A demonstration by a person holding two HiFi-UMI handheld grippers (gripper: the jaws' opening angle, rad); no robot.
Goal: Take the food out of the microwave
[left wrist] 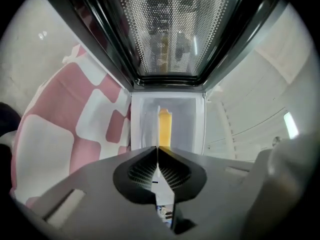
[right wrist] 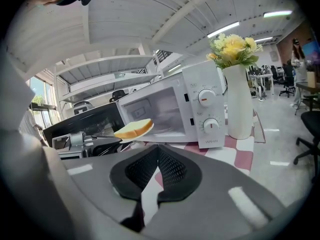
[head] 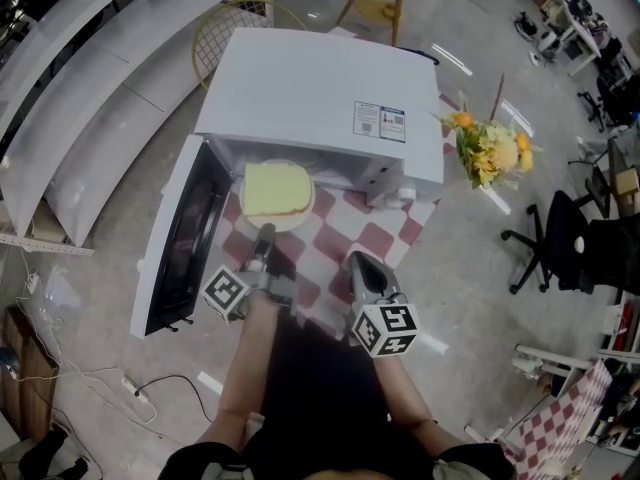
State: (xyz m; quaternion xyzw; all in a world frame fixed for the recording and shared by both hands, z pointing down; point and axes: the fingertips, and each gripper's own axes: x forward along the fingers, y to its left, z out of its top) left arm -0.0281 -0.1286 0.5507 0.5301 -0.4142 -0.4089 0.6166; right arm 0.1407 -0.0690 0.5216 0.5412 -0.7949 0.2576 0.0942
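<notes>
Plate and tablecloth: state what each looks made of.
Plate: pale, thin, with a smooth rim. Probably ceramic or plastic, but the look cannot settle which.
Tablecloth: red-and-white checks, matte and without glare. It looks like woven fabric.

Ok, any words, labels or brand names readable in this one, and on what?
"WAHIN": small brand print on the microwave front, under the lower knob; faint, so not certain.
The stickers on the microwave's top: print too small to read.
Nothing else legible.
</notes>
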